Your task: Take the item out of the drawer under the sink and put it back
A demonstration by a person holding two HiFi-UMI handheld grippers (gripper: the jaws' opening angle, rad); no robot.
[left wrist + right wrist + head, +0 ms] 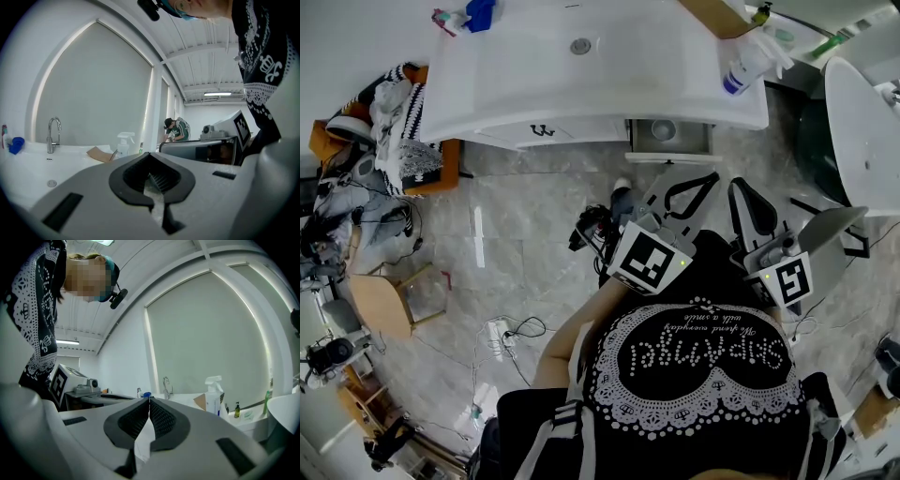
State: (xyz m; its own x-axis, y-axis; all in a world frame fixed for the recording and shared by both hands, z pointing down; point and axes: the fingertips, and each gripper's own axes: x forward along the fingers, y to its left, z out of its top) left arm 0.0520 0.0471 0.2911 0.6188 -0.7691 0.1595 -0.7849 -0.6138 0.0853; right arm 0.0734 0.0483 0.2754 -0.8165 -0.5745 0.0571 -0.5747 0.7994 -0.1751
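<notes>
Left claw: closed, tips meeting, nothing between them; held in front of the person, near side of the vanity.
Right claw: closed and empty, just right of the left claw.
Drawer: pulled open under the right part of the sink.
Item: small, round and grey, lying inside the open drawer, apart from both claws.
Spray bottle: on the white tabletop at the sink's right end.
</notes>
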